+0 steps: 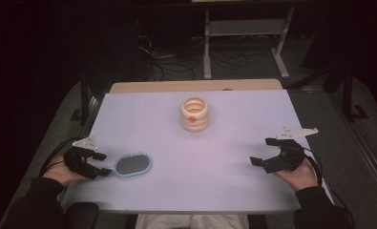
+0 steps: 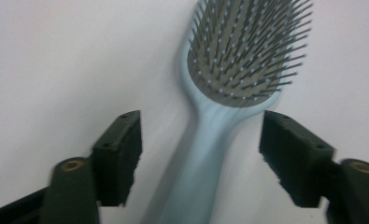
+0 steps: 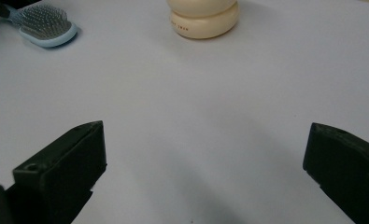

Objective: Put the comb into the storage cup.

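Now, from the high view, we see the left gripper (image 1: 101, 163) at the table's (image 1: 234, 191) near left edge, jaws around the handle of the blue hairbrush (image 1: 132, 164), which lies flat, bristles up, while the right gripper (image 1: 262, 151) rests apart at the right, spread wide. Over to the left gripper view: released, pads clear of the handle on both sides. Right gripper view: jaws wide and bare, the cream ring stack (image 3: 203, 17) far ahead.
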